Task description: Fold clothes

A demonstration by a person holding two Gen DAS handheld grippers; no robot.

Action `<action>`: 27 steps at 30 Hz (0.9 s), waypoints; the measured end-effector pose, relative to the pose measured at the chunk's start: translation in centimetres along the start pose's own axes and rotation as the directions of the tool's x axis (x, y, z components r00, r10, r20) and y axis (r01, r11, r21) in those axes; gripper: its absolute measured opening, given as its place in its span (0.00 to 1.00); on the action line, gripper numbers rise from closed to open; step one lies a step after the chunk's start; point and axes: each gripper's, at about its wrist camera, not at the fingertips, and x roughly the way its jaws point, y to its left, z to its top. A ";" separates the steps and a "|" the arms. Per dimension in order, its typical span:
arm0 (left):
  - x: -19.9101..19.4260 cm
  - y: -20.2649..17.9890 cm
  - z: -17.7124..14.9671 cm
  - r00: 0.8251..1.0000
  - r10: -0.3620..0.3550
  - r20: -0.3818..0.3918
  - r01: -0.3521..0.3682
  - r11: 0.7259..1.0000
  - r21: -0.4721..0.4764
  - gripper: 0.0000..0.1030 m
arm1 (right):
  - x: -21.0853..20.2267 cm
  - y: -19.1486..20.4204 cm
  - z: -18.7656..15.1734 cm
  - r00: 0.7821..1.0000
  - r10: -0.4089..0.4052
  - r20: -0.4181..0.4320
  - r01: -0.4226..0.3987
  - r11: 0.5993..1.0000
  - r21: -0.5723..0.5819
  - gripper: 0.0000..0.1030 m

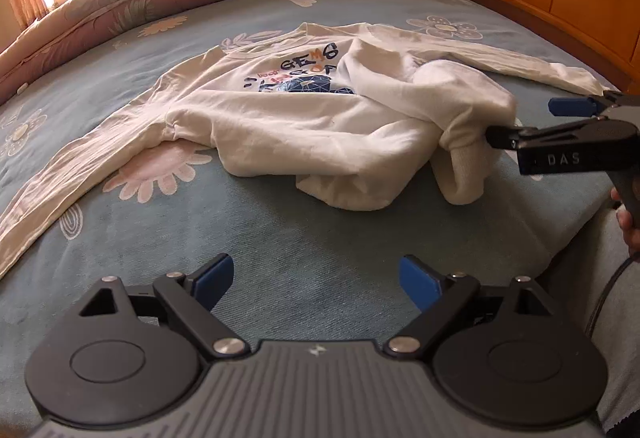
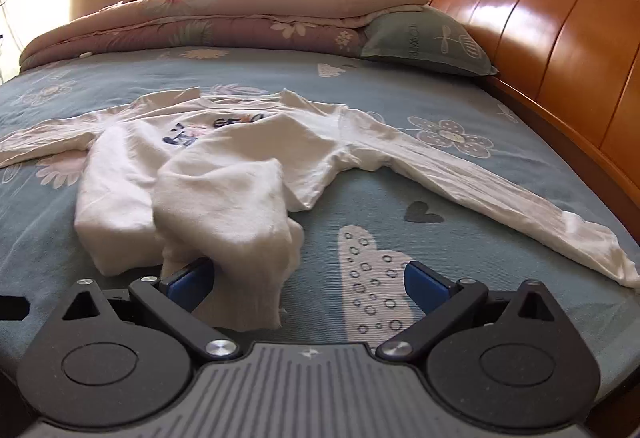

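Nearby, quilt (image 2: 224,18), pillow (image 2: 424,38), headboard (image 2: 560,38).

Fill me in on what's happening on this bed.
A person holding a gripper in each hand is folding a white long-sleeved shirt spread on the bed. The shirt's lower part is bunched up and partly flipped over its printed front, both sleeves still stretched out. The right gripper is open, with a flap of the hem draped over one of its fingers, not pinched. The left gripper hovers open over bare bedsheet, holding nothing.
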 end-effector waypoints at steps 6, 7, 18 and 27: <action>0.0 0.1 0.1 1.000 -0.002 0.000 0.002 1.000 -0.007 0.87 | 1.6 -5.1 1.3 0.998 -0.061 -0.014 0.063 0.990 0.126 1.00; 0.0 0.2 0.0 1.000 -0.002 0.001 0.002 1.000 -0.013 0.87 | 1.2 -5.5 1.4 0.999 -0.041 -0.010 0.042 0.989 0.142 1.00; 1.0 2.0 -0.3 0.999 0.022 -0.030 -0.024 0.996 -0.086 0.87 | -1.5 1.6 0.4 0.972 0.236 -0.013 -0.236 0.972 0.017 1.00; 0.4 3.3 -1.0 0.999 0.034 -0.038 -0.038 0.992 -0.118 0.87 | 1.0 3.1 -0.3 0.999 0.010 0.044 -0.009 1.000 -0.026 1.00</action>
